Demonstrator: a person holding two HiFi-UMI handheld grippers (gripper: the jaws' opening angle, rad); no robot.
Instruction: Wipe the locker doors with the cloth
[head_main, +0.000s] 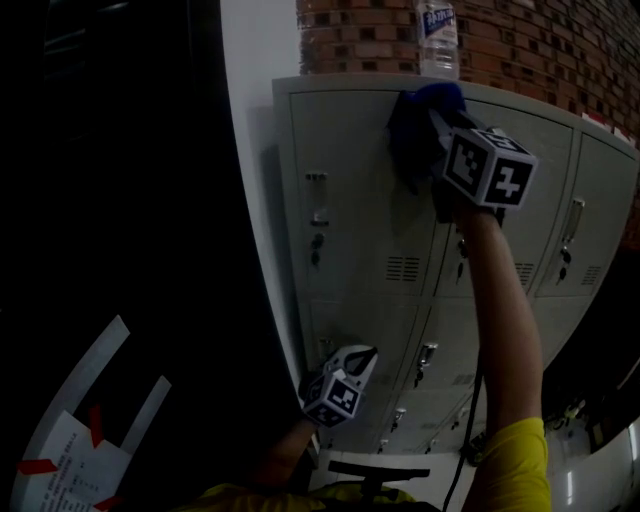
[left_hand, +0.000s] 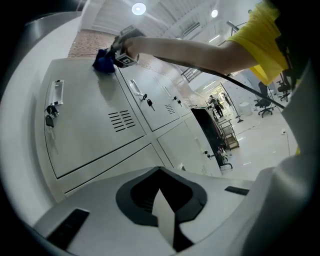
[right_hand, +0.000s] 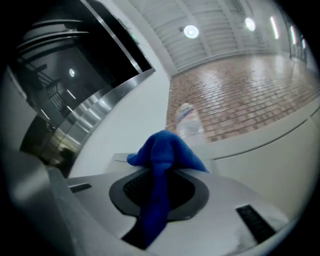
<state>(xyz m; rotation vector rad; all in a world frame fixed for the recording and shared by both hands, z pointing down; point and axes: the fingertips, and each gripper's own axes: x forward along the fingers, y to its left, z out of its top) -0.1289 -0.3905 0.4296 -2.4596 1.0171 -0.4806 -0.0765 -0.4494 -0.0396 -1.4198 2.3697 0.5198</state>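
A grey bank of lockers (head_main: 360, 210) stands against a brick wall. My right gripper (head_main: 432, 118) is raised to the top right corner of the upper left locker door (left_hand: 90, 115) and is shut on a blue cloth (head_main: 415, 125), pressed against the metal. In the right gripper view the blue cloth (right_hand: 162, 170) hangs from between the jaws. The left gripper view shows the cloth (left_hand: 105, 62) from below. My left gripper (head_main: 362, 358) hangs low by the lower lockers, jaws shut on nothing.
A clear plastic water bottle (head_main: 438, 38) stands on top of the lockers just above the cloth. Door handles with keys (head_main: 317, 215) line the doors. A dark glass wall (head_main: 110, 200) lies left. Papers with red tape (head_main: 70, 450) are at lower left.
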